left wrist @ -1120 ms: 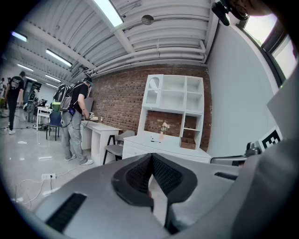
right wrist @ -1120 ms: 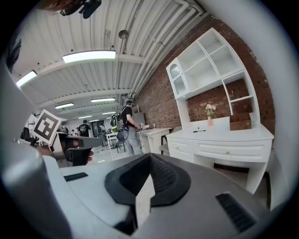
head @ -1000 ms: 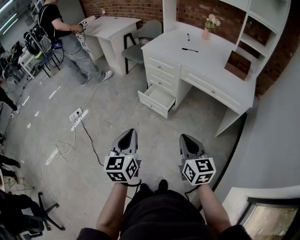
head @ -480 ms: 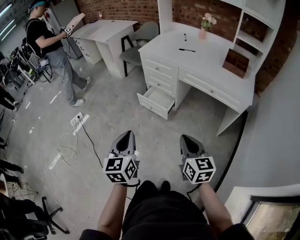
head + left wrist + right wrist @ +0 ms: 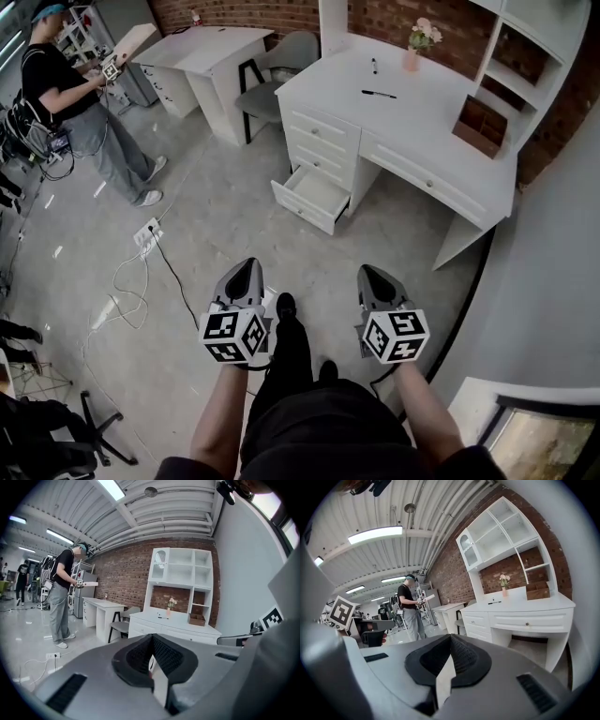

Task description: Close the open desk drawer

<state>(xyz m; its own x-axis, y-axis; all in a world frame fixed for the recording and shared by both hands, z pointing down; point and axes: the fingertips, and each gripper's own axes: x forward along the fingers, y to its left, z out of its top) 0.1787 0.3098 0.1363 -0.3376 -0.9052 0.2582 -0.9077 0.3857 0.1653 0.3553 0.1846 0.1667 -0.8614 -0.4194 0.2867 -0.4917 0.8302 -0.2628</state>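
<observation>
The white desk [image 5: 422,122] stands ahead at the upper right in the head view. Its lowest left drawer [image 5: 314,199] is pulled out and looks empty; the drawers above it are closed. Both grippers hang over the concrete floor, well short of the drawer. My left gripper [image 5: 250,267] is shut with nothing in it, and my right gripper [image 5: 369,273] is shut and empty too. In the left gripper view the shut left gripper [image 5: 151,638] points at the desk [image 5: 171,626]. In the right gripper view the shut right gripper [image 5: 450,638] has the desk [image 5: 520,611] to its right.
A person [image 5: 70,98] stands at the far left holding a marked device. A second white desk [image 5: 202,45] and a grey chair [image 5: 281,61] are behind. A power strip with cables [image 5: 148,232] lies on the floor left of my path. A shelf unit [image 5: 534,47] tops the desk.
I have stepped forward: a shoe now shows between the grippers and the desk sits slightly nearer. The person at the left has shifted further left. Both grippers stay shut.
</observation>
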